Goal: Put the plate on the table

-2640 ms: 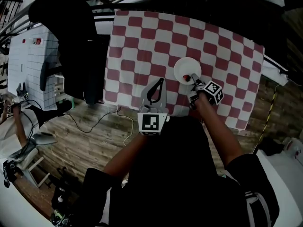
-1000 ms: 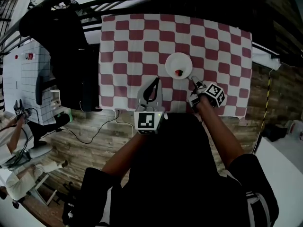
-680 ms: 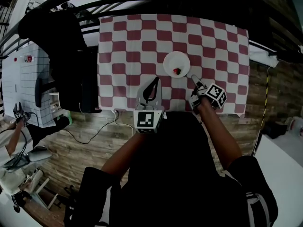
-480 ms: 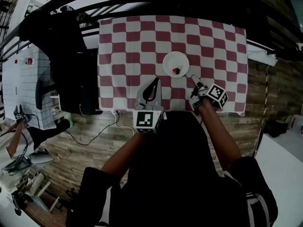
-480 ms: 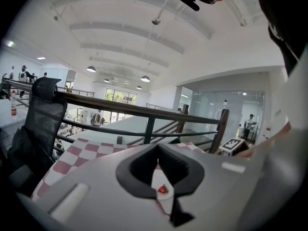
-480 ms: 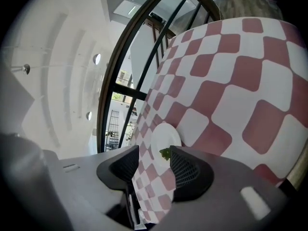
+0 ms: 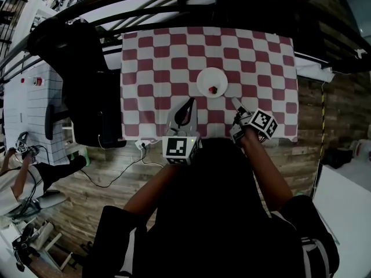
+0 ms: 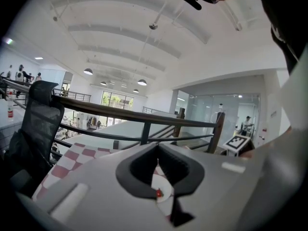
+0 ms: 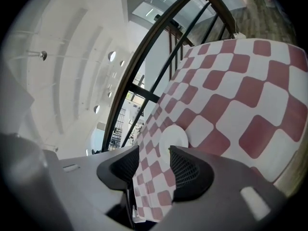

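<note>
Plate [image 7: 211, 82] rests on the checkered desk [image 7: 145, 62]; the closed, empty left gripper [image 7: 191, 100] and the open right gripper [image 7: 234, 102] are best held clear of it.

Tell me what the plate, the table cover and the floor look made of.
Plate: white, smooth, ceramic or plastic; too small to tell. Table cover: red-and-white checked cloth, likely, its edge hanging over the side. Floor: wood planks or wood-look boards, by visible seams.
</note>
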`<state>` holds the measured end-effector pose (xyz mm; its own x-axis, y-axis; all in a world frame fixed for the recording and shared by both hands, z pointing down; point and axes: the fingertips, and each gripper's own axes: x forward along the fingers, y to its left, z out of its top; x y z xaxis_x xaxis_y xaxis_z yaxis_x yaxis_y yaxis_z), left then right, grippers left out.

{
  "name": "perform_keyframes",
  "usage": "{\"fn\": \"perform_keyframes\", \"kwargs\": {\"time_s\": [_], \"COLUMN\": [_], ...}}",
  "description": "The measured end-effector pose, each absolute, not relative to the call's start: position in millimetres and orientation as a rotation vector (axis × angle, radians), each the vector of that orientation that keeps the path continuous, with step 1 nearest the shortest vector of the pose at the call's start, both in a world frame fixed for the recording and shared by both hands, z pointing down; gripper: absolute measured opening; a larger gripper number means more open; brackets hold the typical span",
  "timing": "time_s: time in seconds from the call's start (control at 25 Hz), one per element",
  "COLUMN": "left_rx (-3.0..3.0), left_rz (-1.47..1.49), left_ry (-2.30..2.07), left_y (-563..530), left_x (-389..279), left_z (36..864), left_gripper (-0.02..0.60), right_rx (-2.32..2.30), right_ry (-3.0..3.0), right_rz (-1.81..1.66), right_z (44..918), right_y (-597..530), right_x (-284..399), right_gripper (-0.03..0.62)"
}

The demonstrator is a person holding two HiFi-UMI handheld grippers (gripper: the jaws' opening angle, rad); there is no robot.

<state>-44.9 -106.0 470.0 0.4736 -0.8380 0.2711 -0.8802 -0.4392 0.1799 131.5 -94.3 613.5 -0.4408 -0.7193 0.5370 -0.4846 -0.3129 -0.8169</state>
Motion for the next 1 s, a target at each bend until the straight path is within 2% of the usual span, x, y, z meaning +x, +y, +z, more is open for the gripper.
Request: {"fn": "perform_keyframes", "kwargs": {"time_s": [0.48,1.0], "left_rx": [2.453,2.488], "left_rz": [0.113,0.089], "left_ry": [-1.434,-1.418], "left_y": [-96.1,-77.7], "left_x": [-37.5,-34.8], "left_z": [449.6,431.8], "left_gripper": [0.009,0.009], "right_rx": [-1.457,-1.592], "right_ry": [1.925,2.257], "right_rz": [-1.598,-1.222], "right_z": [506.1,441.7], "right_y": [-91.2,-69.6], "right_x": [107.5,79.4], "right_gripper": [0.172,0.172]}}
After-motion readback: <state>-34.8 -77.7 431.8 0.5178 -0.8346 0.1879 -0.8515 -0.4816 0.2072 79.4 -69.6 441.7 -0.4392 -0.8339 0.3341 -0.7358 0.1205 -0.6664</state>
